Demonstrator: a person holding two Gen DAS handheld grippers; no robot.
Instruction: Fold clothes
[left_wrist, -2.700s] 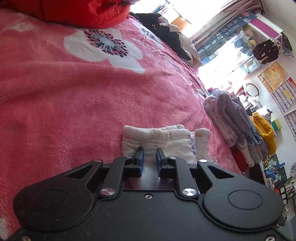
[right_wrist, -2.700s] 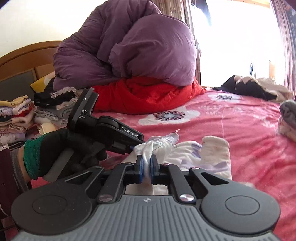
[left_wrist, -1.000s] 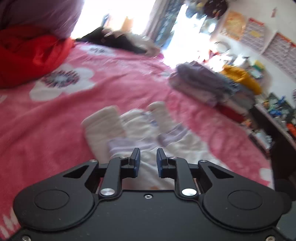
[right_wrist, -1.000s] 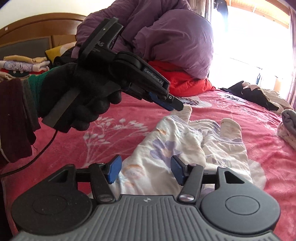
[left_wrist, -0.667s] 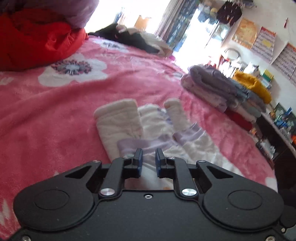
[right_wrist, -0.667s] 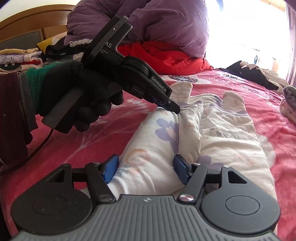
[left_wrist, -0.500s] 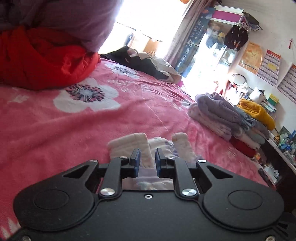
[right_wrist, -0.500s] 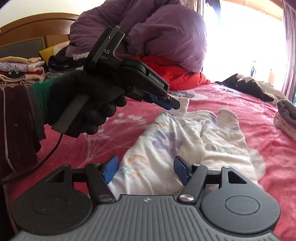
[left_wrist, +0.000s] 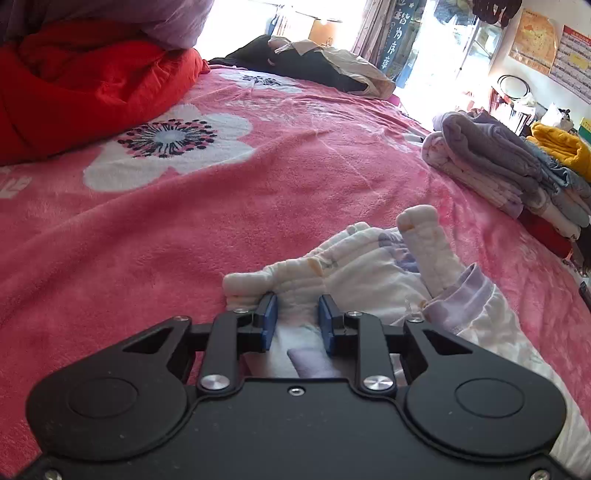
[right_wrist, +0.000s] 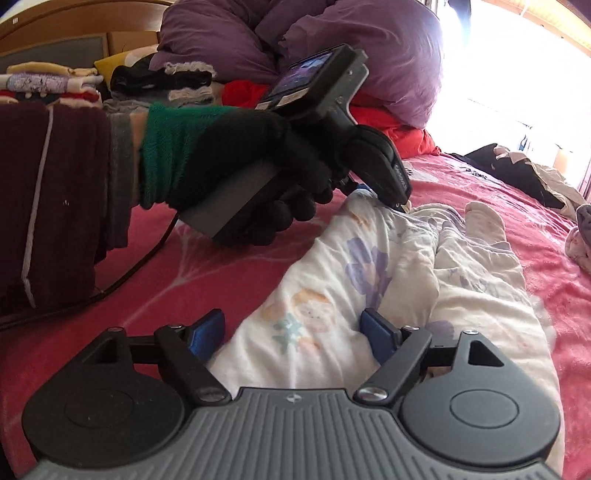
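Note:
White padded baby trousers (left_wrist: 373, 266) with purple flowers lie flat on the pink blanket (left_wrist: 184, 221), feet pointing away. My left gripper (left_wrist: 296, 321) is down over the end of the left leg; its jaws are opening, with the cloth lying loose between the pads. In the right wrist view a black-gloved hand (right_wrist: 258, 177) holds that left gripper (right_wrist: 402, 207) against the far leg of the trousers (right_wrist: 369, 280). My right gripper (right_wrist: 293, 334) hovers at the waist end. Its jaws are opening wide, with cloth below and between the fingers (right_wrist: 208, 332) but not pinched.
A red quilt (left_wrist: 74, 85) and a purple duvet (right_wrist: 314, 48) are heaped at the head of the bed. Folded clothes (left_wrist: 498, 173) are stacked at the right edge, and another stack (right_wrist: 48, 85) sits by the headboard. Dark clothing (left_wrist: 295, 62) lies at the far side.
The left gripper has come down onto the end of the left trouser leg and its jaws have widened. The right gripper's jaws have spread wider and it has sunk a little toward the waist.

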